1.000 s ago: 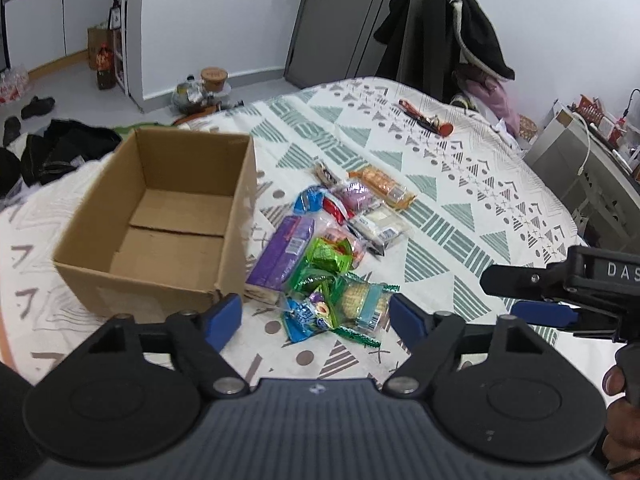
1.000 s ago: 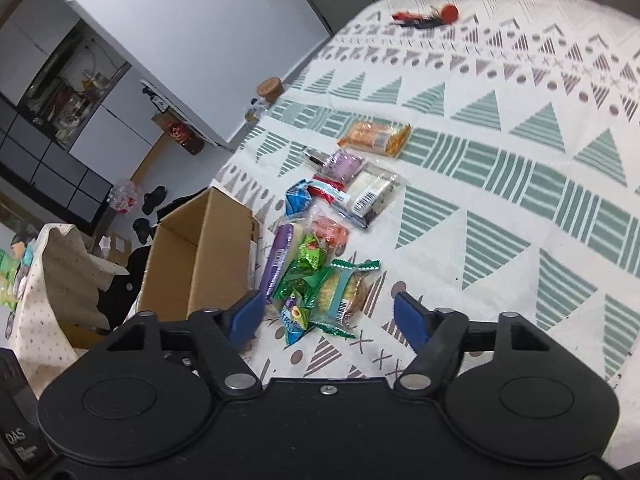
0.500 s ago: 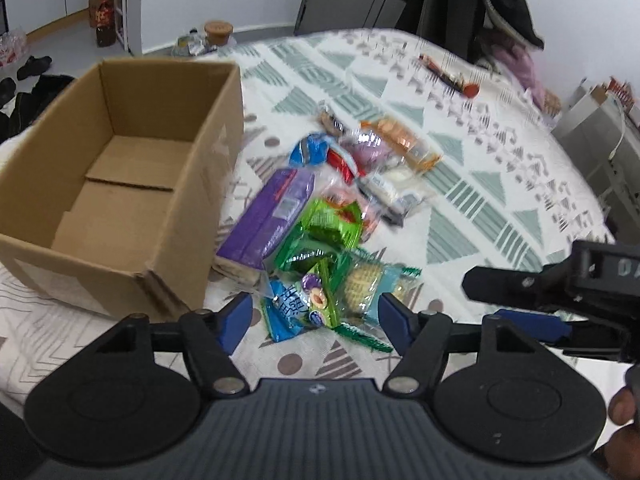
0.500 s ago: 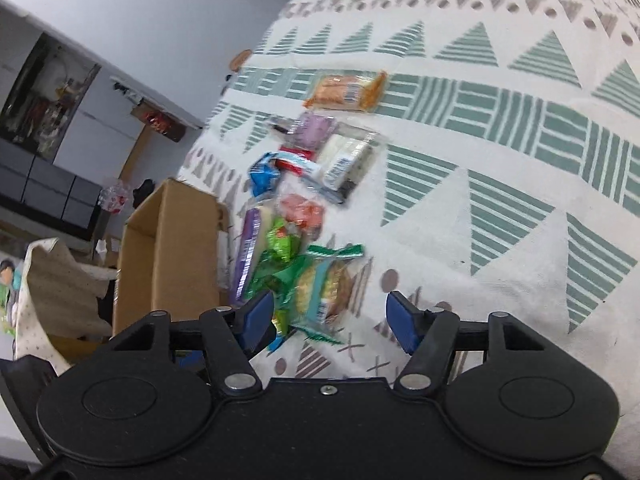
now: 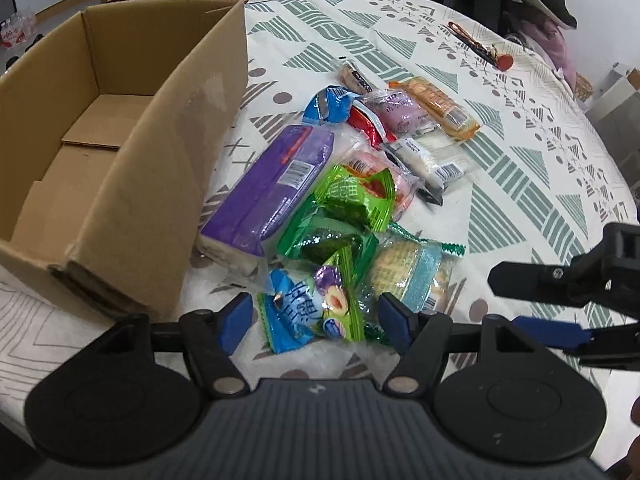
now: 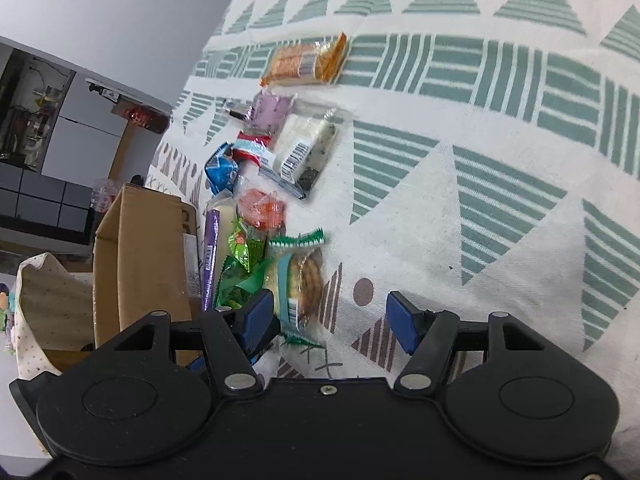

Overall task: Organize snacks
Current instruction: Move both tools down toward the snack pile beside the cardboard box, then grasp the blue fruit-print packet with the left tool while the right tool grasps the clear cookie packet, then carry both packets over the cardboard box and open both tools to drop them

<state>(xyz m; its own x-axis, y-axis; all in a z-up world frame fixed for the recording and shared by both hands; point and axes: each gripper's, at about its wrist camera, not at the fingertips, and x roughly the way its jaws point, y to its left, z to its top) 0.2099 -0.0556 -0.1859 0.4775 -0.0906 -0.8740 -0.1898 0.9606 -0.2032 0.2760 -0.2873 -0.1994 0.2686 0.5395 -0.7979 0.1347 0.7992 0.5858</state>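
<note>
My left gripper (image 5: 316,320) spread, nothing pinched, jaws just narrowed; blue plum packet (image 5: 308,310) lies between pads, untouched. My right gripper (image 6: 330,318) spread, empty, beside cracker pack (image 6: 298,280). Snack pile beside empty cardboard box (image 5: 100,152). Advice: drop lower, straddle one packet only, squeeze mid-body.

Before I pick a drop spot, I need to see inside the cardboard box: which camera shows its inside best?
The left wrist view: the cardboard box sits open toward that camera, showing its bare floor flaps and inner walls. The right wrist view catches only one outer side and the rim, nothing of the inside.
</note>
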